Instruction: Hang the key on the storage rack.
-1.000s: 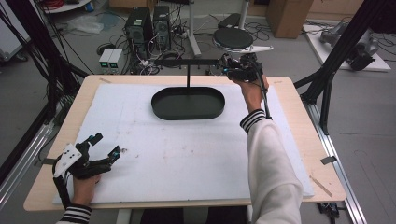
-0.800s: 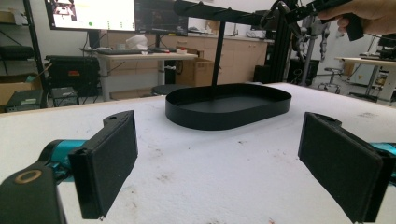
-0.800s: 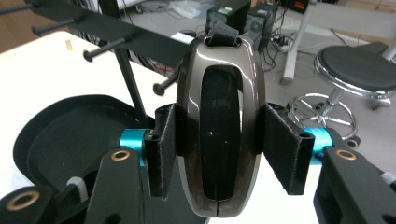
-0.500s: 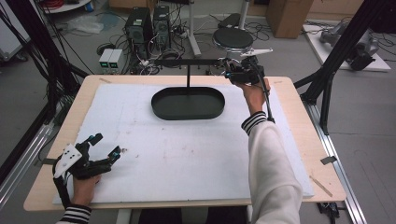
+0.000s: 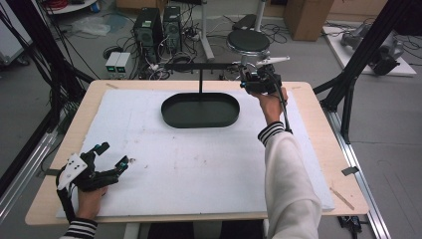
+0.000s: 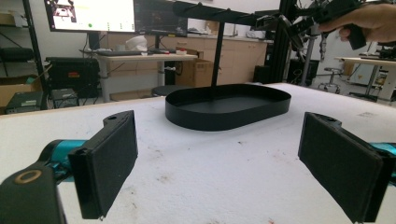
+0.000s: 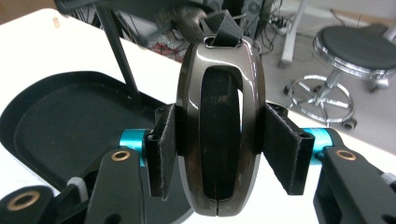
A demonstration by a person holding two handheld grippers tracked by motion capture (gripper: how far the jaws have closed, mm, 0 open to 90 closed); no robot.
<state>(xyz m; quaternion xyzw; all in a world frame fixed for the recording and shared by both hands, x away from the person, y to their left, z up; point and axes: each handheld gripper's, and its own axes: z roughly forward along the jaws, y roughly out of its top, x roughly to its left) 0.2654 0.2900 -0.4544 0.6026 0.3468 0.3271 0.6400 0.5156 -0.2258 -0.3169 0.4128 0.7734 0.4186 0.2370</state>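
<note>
White foam sheeting (image 5: 199, 169) covers a wooden table (image 5: 318, 149), with computer towers, cables and a round stool (image 5: 248, 41) on the grey floor beyond its far edge. On the far middle of the sheet stands a black oval tray (image 5: 200, 110) with a thin post rising from it to a horizontal bar (image 5: 199, 65).

At the far right, the right gripper (image 5: 253, 79) is held up beside the right end of that bar. In the right gripper view its pads (image 7: 161, 149) pinch a glossy dark-brown oval ring with a strap loop at its top (image 7: 219, 116), held upright above the tray's right end.

At the near left corner, the left gripper (image 5: 107, 159) rests low over the foam, its jaws spread wide with nothing between them, pointing towards the tray.
</note>
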